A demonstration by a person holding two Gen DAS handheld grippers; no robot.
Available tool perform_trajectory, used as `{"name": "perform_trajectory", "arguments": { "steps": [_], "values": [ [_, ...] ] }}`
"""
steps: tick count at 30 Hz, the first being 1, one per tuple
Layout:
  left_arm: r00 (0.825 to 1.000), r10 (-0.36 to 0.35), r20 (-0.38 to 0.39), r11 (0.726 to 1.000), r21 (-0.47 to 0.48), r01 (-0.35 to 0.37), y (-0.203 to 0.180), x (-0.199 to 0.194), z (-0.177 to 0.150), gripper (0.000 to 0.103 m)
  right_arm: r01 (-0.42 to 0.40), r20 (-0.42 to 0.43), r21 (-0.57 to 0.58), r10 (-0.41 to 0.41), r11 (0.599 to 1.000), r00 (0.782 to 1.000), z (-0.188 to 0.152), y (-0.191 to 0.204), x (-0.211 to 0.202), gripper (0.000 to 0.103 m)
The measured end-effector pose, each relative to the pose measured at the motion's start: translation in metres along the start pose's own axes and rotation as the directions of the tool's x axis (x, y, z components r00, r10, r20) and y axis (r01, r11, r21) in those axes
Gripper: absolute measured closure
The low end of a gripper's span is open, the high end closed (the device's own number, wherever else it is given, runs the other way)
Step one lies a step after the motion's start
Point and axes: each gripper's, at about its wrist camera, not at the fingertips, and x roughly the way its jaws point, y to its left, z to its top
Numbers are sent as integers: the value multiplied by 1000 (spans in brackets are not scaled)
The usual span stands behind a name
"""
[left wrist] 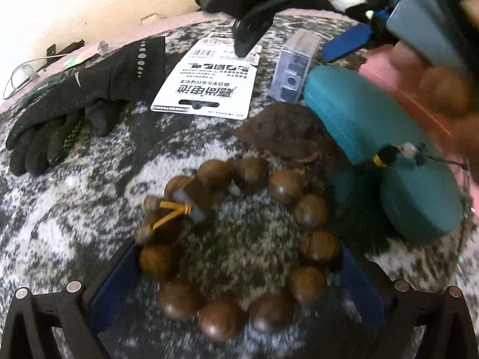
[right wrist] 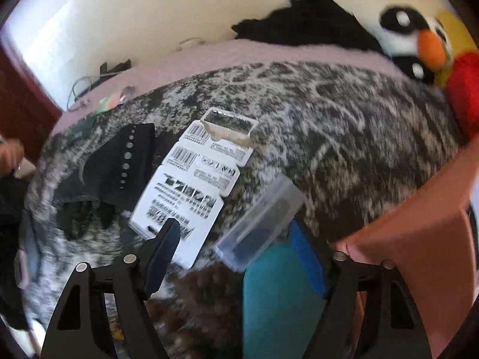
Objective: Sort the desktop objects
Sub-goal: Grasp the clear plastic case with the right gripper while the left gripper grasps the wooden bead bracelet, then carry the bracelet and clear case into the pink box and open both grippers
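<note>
Showing only leftward: bead bracelet [left wrist: 239,245], perhaps ungripped.

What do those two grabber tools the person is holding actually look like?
Both are black plastic tongs. The left gripper has triangular cut-out arms, round silver studs and dark blue pads. The right gripper is built the same way, with brighter blue pads. No cables or sleeves show.

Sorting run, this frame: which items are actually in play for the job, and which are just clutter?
In play:
- wooden bead bracelet, between the open fingers of the left tool
- teal case, under the open right tool
- black glove
- battery card
- clear plastic box
- pink bin

Lying about:
- plush penguin
- glasses
- patterned blanket
</note>
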Motion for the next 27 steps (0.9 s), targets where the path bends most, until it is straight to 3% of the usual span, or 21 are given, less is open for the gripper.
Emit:
{"name": "perform_trajectory", "arguments": {
  "steps": [1,2,4,5,6,7,14,22,23,24,27],
  "values": [
    [1000,2,7,1000,-7,-2,-1,1,2,4,32,-9,-12,-33,999,999,-1,0,8,46],
    [1000,3,14,1000,-13,-2,0,0,3,13,51,-16,-11,-51,999,999,-2,-3,13,59],
    [1000,6,25,1000,-24,-6,0,-1,7,33,32,-3,1,-32,999,999,-3,-8,14,60],
    [1000,5,28,1000,-28,-4,0,-2,8,49,11,0,4,-11,1000,1000,-3,-10,12,63],
    [1000,5,30,1000,-28,-4,-1,-3,9,58,-10,2,7,10,1000,1000,-4,-12,9,74],
    [1000,7,30,1000,-23,-6,-2,-4,9,62,-21,0,6,21,1000,1000,-4,-13,7,76],
    [1000,-12,28,1000,-25,13,4,-12,7,64,-66,29,-28,66,997,997,-5,-3,-17,78],
    [997,-10,75,999,-48,13,13,-37,15,64,-32,112,-75,40,997,993,-4,14,-70,78],
    [996,-6,89,999,-52,11,12,-44,17,88,-24,121,-75,33,997,992,-5,12,-77,78],
    [995,-1,104,998,-54,6,12,-51,19,98,-17,129,-76,26,997,991,-5,11,-83,78],
    [989,-6,149,997,-69,16,11,-72,26,98,6,153,-76,6,997,988,-8,7,-103,78]
  ]
}}
